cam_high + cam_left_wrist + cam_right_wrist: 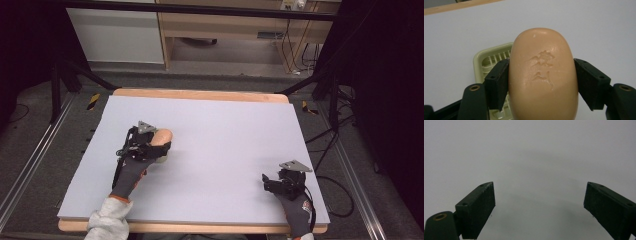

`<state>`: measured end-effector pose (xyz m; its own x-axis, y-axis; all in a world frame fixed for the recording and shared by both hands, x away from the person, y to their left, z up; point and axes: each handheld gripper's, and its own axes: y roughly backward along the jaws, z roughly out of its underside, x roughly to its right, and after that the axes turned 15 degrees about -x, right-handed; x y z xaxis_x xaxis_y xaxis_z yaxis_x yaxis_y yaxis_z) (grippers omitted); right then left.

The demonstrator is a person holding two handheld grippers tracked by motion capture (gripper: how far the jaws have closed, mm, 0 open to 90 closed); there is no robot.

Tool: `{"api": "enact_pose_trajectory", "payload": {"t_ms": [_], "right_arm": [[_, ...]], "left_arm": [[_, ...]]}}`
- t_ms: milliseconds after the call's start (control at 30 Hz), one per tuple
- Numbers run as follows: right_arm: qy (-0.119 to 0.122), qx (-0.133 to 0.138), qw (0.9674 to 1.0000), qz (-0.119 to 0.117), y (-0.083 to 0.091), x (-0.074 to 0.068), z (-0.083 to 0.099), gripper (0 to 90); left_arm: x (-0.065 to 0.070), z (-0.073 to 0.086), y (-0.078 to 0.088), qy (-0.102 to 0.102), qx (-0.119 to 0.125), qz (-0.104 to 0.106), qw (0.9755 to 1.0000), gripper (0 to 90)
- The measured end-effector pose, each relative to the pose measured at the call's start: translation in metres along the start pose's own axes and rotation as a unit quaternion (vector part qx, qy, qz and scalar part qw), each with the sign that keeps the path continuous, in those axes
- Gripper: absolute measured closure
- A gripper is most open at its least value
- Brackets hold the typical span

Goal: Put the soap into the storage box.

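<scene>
A peach-coloured oval bar of soap [543, 75] with stamped characters sits between the two black jaws of my left gripper [541, 82], which is shut on it. Below and behind the soap lies a pale green slotted soap dish [489, 58] on the table. In the high view the left gripper [150, 145] holds the soap [162, 136] over the left half of the table, with the dish [162, 159] just beneath. My right gripper [272, 182] rests near the front right corner; in its own view its jaws [539, 207] stand wide apart, open, with bare table between them.
A pale lilac board [215, 145] covers the wooden table [200, 94]. Cables [330, 150] trail off the right side. Black frame legs and a wooden cabinet [235, 25] stand beyond the far edge.
</scene>
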<state>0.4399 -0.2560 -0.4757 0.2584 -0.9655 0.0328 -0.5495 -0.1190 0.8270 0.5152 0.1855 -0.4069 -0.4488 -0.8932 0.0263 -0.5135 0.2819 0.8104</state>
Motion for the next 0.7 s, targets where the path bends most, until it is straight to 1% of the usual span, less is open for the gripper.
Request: {"api": "enact_pose_trajectory", "payload": {"t_ms": [367, 533, 700], "right_arm": [[0.001, -0.001, 1.0000, 0.002, 0.000, 0.000, 0.000, 10.4], [0.001, -0.001, 1.0000, 0.002, -0.001, 0.000, 0.000, 10.4], [0.004, -0.002, 1.0000, 0.002, -0.001, 0.000, 0.000, 10.4]], "left_arm": [[-0.010, -0.001, -0.007, 0.014, -0.002, -0.009, 0.9999, 31.6], [-0.015, -0.001, -0.011, 0.019, 0.000, -0.012, 0.9997, 31.7], [-0.017, -0.002, -0.015, 0.020, -0.004, -0.015, 0.9997, 31.7]]}}
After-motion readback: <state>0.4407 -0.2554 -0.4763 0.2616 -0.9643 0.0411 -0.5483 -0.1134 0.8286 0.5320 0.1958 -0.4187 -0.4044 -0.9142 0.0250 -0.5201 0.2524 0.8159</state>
